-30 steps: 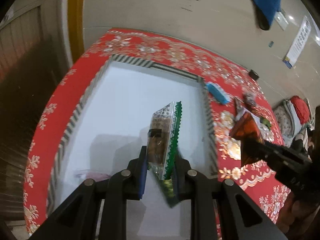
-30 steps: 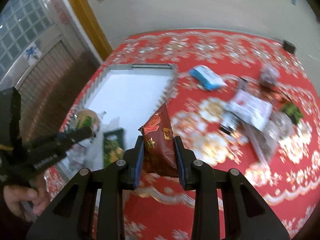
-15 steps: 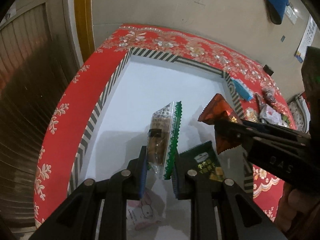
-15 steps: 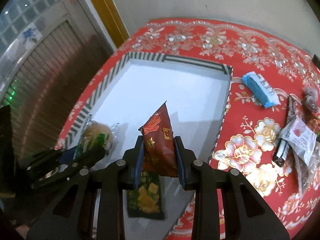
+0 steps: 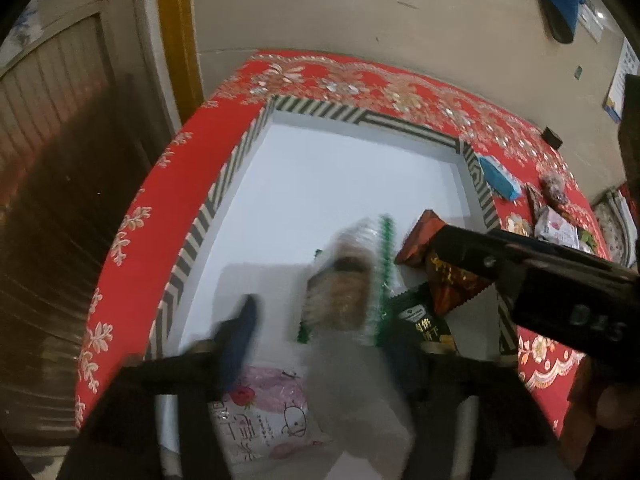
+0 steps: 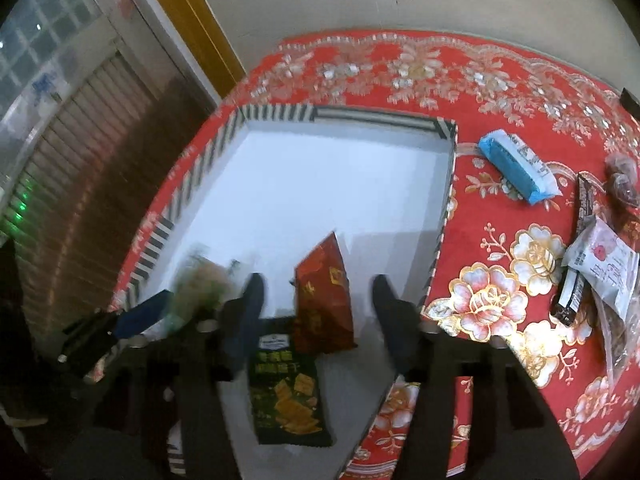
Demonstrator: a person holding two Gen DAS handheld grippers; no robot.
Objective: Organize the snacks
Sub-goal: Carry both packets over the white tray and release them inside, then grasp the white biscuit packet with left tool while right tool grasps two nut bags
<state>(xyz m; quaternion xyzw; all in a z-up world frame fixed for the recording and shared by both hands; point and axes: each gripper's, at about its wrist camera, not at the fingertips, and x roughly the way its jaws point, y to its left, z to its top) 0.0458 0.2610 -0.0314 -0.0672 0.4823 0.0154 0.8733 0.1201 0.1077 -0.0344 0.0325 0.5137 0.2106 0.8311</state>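
Both claws over the white striped-rim tray (image 6: 444, 216).

Left gripper (image 5: 320, 332): jaws just opened, spread; clear green-edged cookie packet (image 5: 352, 276) blurred between them, free of the pads.

Right gripper (image 6: 316, 304): jaws just opened, spread; red foil snack pouch (image 6: 324, 300) between them, unpinched, lower edge on dark green cracker bag (image 6: 288, 392).

tablecloth (image 6: 500, 92): red, gold and white flowers
tray (image 6: 276, 114): black-and-white striped rim, plain white floor
upright packet (image 6: 324, 300): dark red, gold print
flat packet (image 6: 286, 392): dark green, yellow crackers pictured
wrapper (image 6: 516, 166): blue and white
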